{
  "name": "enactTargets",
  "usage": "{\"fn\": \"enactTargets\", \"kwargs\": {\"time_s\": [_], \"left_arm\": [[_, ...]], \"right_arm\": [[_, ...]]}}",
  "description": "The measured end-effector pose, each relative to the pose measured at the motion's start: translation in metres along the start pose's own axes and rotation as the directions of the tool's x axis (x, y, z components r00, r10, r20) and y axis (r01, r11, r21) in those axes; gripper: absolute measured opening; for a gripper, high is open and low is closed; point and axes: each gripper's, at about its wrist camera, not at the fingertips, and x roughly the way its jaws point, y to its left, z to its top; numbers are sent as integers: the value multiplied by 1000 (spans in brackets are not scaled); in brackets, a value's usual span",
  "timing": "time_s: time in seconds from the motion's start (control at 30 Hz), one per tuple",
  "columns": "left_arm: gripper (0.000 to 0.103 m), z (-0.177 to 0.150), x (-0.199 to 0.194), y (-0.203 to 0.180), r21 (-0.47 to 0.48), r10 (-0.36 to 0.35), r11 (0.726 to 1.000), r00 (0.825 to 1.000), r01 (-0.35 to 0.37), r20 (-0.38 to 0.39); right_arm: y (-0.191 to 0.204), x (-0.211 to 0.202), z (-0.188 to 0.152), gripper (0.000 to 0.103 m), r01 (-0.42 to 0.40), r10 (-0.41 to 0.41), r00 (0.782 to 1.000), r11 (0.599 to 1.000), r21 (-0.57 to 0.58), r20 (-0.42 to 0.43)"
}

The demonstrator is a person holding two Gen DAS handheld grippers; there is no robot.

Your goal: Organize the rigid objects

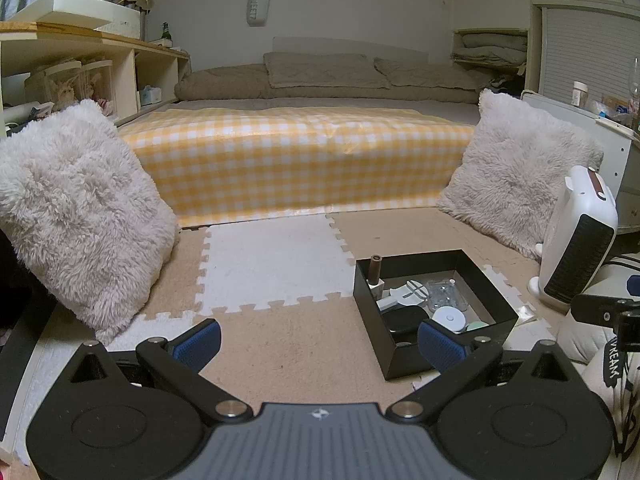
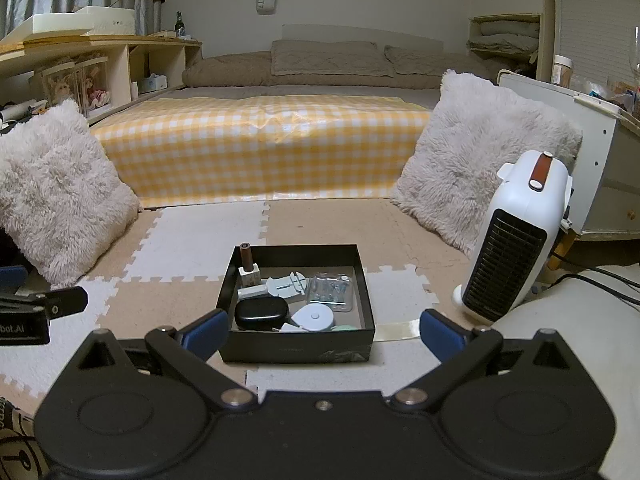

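Observation:
A black open box (image 2: 296, 346) sits on the foam floor mat and also shows in the left wrist view (image 1: 404, 354). Inside lie a brown-capped bottle (image 2: 247, 264), a black case (image 2: 262, 313), a white round tape measure (image 2: 314, 317), a clear plastic case (image 2: 330, 292) and white parts (image 2: 286, 284). My right gripper (image 2: 322, 332) is open and empty, just in front of the box, with its fingers to either side. My left gripper (image 1: 318, 344) is open and empty, left of the box, its right finger (image 1: 438, 346) by the box's near corner.
A white fan heater (image 2: 516, 236) stands right of the box. Fluffy cushions (image 2: 60, 188) (image 2: 476, 152) lean at both sides. A low bed with a yellow checked cover (image 2: 260, 148) lies behind. Shelves (image 2: 100, 60) are at left, a white cabinet (image 2: 600, 152) at right.

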Motion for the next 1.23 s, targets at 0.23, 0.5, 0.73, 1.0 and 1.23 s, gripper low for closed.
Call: {"fn": "enactTargets", "kwargs": {"time_s": [0.23,0.5,0.73,1.0,1.23], "left_arm": [[103,0,0,1,0,0,1000,1000,0,-1],[103,0,0,2,1,-1,1000,1000,1,-1],[103,1,0,2,1,0,1000,1000,0,-1],[103,-2,0,5,-2,10,1000,1000,-10,-3],[103,-2,0,5,-4,8,1000,1000,-8,-4]], "right_arm": [[0,0,0,103,0,0,1000,1000,0,0],[0,0,0,103,-1,1,1000,1000,1,0],[-1,0,0,103,-1,1,1000,1000,1,0],[0,0,0,103,-1,1,1000,1000,2,0],[-1,0,0,103,-1,1,1000,1000,3,0]]}}
